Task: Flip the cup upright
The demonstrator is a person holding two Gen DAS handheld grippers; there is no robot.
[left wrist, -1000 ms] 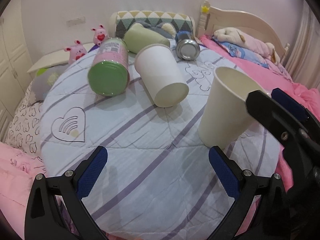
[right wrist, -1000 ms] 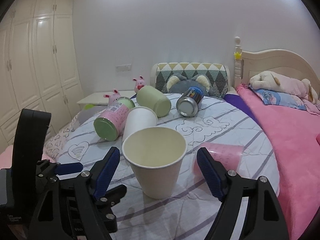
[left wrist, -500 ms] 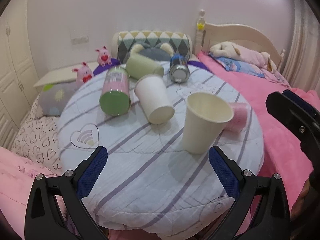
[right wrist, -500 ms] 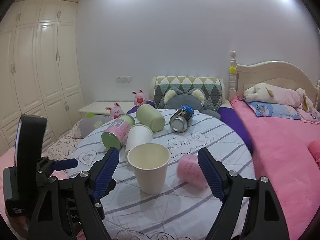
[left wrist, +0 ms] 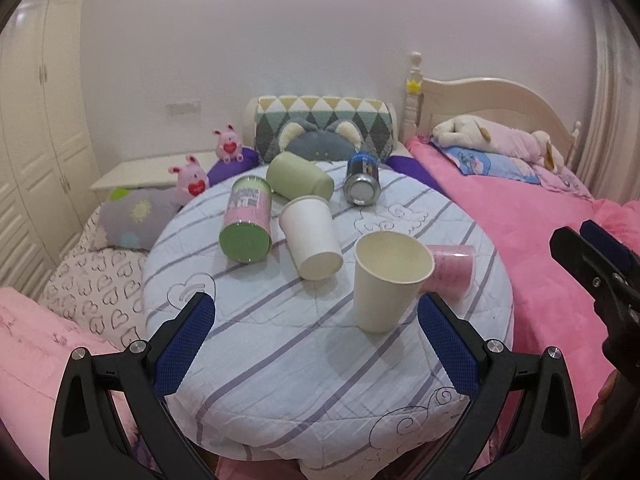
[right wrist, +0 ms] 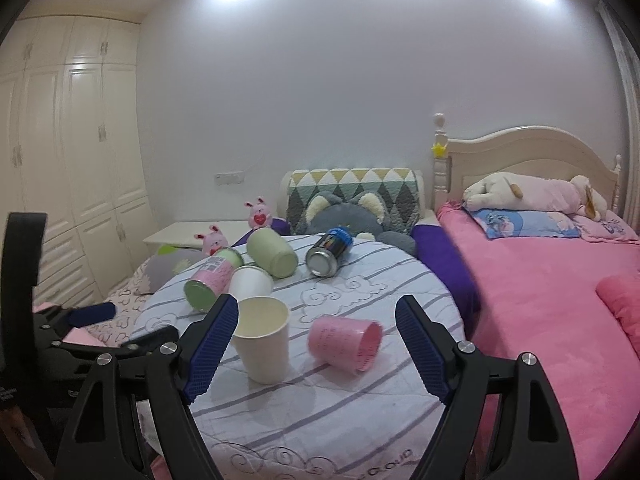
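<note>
A cream paper cup (left wrist: 384, 280) stands upright on the round quilted table (left wrist: 280, 360); it also shows in the right wrist view (right wrist: 262, 340). A second white paper cup (left wrist: 312, 236) lies on its side behind it, also in the right wrist view (right wrist: 250, 284). A pink plastic cup (left wrist: 452, 268) lies on its side to the right, also in the right wrist view (right wrist: 346, 342). My left gripper (left wrist: 316, 344) is open and empty, back from the table edge. My right gripper (right wrist: 318, 346) is open and empty, well short of the cups.
A pink-and-green can (left wrist: 246, 220), a green cup (left wrist: 298, 180) and a blue can (left wrist: 362, 184) lie on the table's far side. A pink bed (right wrist: 560, 300) is at right, wardrobes (right wrist: 60, 160) at left, cushions and plush toys behind.
Both grippers have pulled back and up from the table, open and empty. The cream cup stays upright where it was left. More of the table and room shows.
</note>
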